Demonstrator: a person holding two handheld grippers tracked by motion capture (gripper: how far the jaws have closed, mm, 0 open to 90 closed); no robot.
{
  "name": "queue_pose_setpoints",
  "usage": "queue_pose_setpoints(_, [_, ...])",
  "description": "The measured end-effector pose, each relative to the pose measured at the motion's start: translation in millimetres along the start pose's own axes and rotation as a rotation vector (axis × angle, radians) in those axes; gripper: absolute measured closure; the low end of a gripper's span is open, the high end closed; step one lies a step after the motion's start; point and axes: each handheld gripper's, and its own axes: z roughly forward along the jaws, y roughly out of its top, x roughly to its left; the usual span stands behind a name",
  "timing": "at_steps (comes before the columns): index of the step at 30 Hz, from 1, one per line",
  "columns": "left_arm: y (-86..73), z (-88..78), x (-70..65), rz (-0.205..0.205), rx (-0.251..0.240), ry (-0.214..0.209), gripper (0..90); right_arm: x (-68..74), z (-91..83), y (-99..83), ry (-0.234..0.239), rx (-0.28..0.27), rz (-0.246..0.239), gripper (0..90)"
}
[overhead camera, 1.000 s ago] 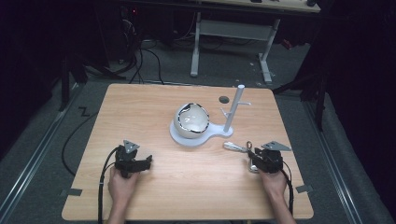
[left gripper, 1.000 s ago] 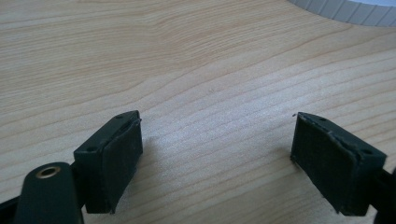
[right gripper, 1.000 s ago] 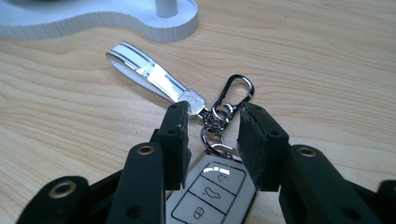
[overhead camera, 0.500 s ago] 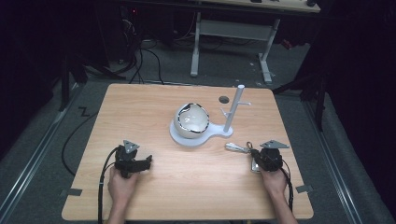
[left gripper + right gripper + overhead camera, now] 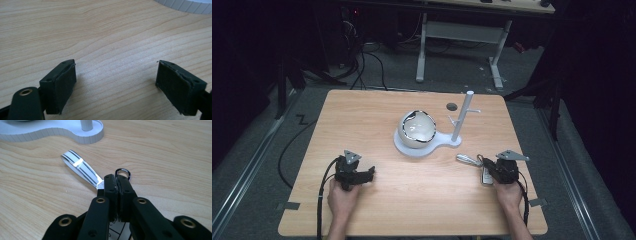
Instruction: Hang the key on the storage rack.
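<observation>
**Keyring pinched, hanging still to come**

The right gripper has just closed its jaws on a keyring made of a white strap with dark stripes and a small metal ring, which lies flat on the light wooden desk just in front of the white stand with a round base and upright peg post. In the right gripper view the two black jaws meet tight around the join of strap and ring, with the metal loop poking out beyond the tips. So the grasp looks made, though whether the pads bite the strap itself or a clip behind it is hard to tell. The lift off the desk and the hanging on the post's small pegs, if that is the aim, remain undone. A cracked white ball sits on the stand's base. The left gripper rests on the desk with jaws wide apart, holding nothing
</observation>
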Motion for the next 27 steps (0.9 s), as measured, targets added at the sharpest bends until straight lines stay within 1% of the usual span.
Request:
queue_pose_setpoints(1, [0.0, 0.0, 0.0, 0.0, 0.0, 0.0, 16.9, 0.0, 0.0, 0.0, 0.0, 0.0, 0.0, 87.9])
queue_pose_setpoints(3, [0.0, 0.0, 0.0, 0.0, 0.0, 0.0, 17.0, -2.2, -4.7, 1.2, 0.013, -0.025, 0.006, 87.9])
queue_pose_setpoints(6, [0.0, 0.0, 0.0, 0.0, 0.0, 0.0, 17.0, -3.7, -8.6, 3.2, 0.023, -0.038, 0.012, 87.9])
queue_pose_setpoints(11, [0.0, 0.0, 0.0, 0.0, 0.0, 0.0, 16.9, -3.1, -21.9, 16.7, 0.034, -0.087, -0.009, 87.9])
queue_pose_setpoints(14, [0.0, 0.0, 0.0, 0.0, 0.0, 0.0, 17.0, -2.6, -25.8, 21.2, 0.036, -0.102, -0.019, 88.0])
queue_pose_setpoints(15, [0.0, 0.0, 0.0, 0.0, 0.0, 0.0, 16.9, -2.5, -30.4, 25.7, 0.044, -0.125, -0.019, 87.9])
queue_pose_setpoints(20, [0.0, 0.0, 0.0, 0.0, 0.0, 0.0, 17.0, -2.2, -35.6, 32.0, 0.053, -0.149, -0.026, 88.0])
queue_pose_setpoints(22, [0.0, 0.0, 0.0, -0.001, 0.0, 0.0, 16.9, -2.0, -37.9, 35.8, 0.059, -0.161, -0.03, 88.0])
queue_pose_setpoints(23, [0.0, 0.0, 0.0, -0.001, 0.0, 0.0, 17.0, -2.5, -41.0, 40.4, 0.067, -0.176, -0.033, 88.0])
queue_pose_setpoints(27, [0.0, 0.0, 0.0, 0.0, 0.0, 0.0, 16.9, -2.7, -45.0, 46.3, 0.071, -0.195, -0.038, 88.0])
